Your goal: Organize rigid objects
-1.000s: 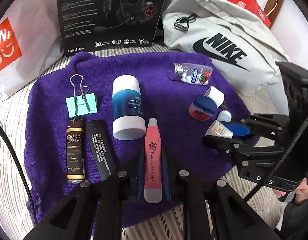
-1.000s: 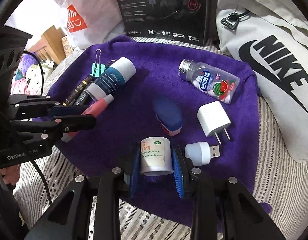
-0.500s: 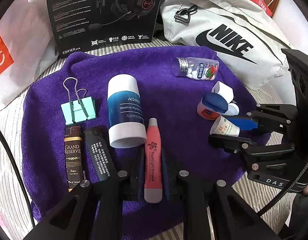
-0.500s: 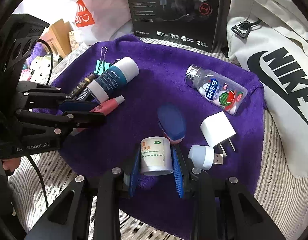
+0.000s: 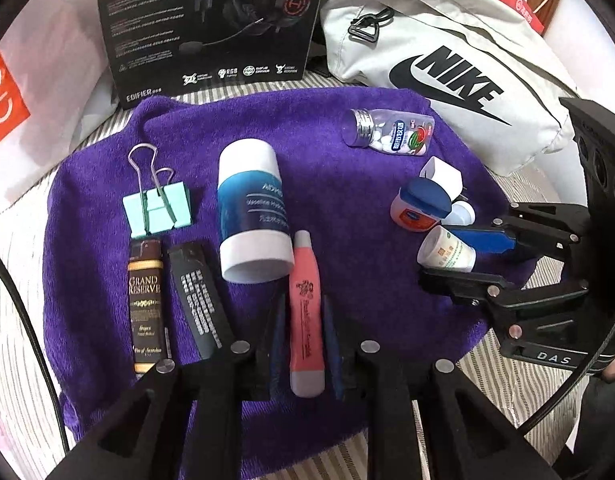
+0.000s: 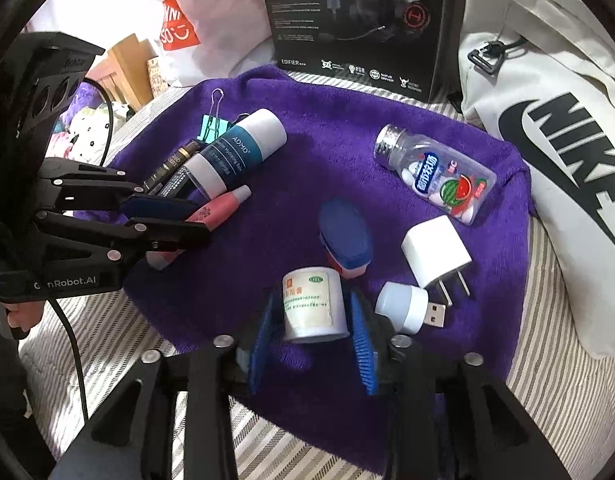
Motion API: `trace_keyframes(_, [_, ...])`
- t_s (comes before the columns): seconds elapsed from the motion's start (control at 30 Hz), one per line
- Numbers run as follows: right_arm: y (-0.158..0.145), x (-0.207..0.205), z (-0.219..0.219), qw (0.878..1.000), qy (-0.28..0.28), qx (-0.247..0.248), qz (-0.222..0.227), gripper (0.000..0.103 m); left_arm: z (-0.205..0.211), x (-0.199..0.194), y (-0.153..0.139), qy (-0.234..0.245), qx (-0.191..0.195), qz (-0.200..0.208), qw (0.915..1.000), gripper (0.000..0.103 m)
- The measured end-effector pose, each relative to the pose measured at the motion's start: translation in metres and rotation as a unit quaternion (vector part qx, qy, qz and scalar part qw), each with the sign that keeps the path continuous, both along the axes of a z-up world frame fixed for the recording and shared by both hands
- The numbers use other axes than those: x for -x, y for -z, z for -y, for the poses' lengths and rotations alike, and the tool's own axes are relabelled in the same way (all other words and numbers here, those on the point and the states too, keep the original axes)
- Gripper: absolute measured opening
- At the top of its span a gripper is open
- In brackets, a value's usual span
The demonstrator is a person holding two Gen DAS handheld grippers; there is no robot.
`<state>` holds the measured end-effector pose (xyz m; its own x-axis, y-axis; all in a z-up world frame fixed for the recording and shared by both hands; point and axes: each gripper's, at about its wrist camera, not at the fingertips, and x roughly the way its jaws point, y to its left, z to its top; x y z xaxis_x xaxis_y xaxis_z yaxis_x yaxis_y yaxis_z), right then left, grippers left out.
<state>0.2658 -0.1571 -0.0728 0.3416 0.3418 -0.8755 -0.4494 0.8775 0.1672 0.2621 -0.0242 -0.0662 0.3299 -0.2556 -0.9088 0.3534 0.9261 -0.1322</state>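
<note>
A purple towel (image 5: 339,160) carries the objects. My left gripper (image 5: 305,340) is shut on a pink flashlight tube (image 5: 305,312) that lies low over the towel's near edge, just right of a blue-and-white lotion bottle (image 5: 251,208). My right gripper (image 6: 313,332) is shut on a small white jar (image 6: 312,304), held beside a blue-lidded vaseline tub (image 6: 345,236). The left wrist view shows the jar (image 5: 447,250) between the right fingers. Left of the lotion bottle lie a black stick (image 5: 195,292), a brown Grand Reserve bottle (image 5: 144,300) and a mint binder clip (image 5: 157,210).
A mint candy bottle (image 6: 435,172), a white charger plug (image 6: 435,256) and a small USB light (image 6: 407,306) lie on the towel's right part. A black headset box (image 5: 211,28), a grey Nike bag (image 5: 447,64) and a white shopping bag (image 6: 211,20) stand behind. Striped bedding (image 6: 547,380) surrounds the towel.
Both grippers have barely shifted and each keeps its object. The left wrist view has tilted slightly forward, so the box and the bag sit lower in it.
</note>
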Motion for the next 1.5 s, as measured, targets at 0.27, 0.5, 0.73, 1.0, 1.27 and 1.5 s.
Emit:
trace_keyframes(0.27, [-0.004,0.008,0.009,1.0,0.021,0.003,-0.014,0.049,0.002,0.008,-0.002,-0.002,0.003,-0.019,0.9998,0.034])
trace_keyframes(0.5, [-0.02,0.026,0.022,0.998,0.056,0.004,-0.005,0.059,-0.001,0.024,-0.012,-0.017,0.0,-0.025,0.9996,0.047])
trace_keyframes(0.73, [-0.038,0.057,0.037,0.996,0.092,-0.005,-0.006,0.068,-0.01,0.056,-0.037,-0.022,0.009,0.002,0.9997,0.066])
trace_keyframes(1.0, [-0.069,0.109,0.051,0.988,0.148,-0.041,0.018,0.094,-0.017,0.109,-0.073,-0.049,0.002,0.055,0.9973,0.083])
trace_keyframes(1.27, [-0.097,0.148,0.061,0.977,0.207,-0.028,0.044,0.103,-0.022,0.156,-0.108,-0.102,-0.007,0.111,0.9885,0.097])
trace_keyframes(1.5, [-0.114,0.177,0.064,0.968,0.246,-0.002,0.058,0.103,-0.024,0.191,-0.124,-0.142,0.014,0.12,0.9825,0.097])
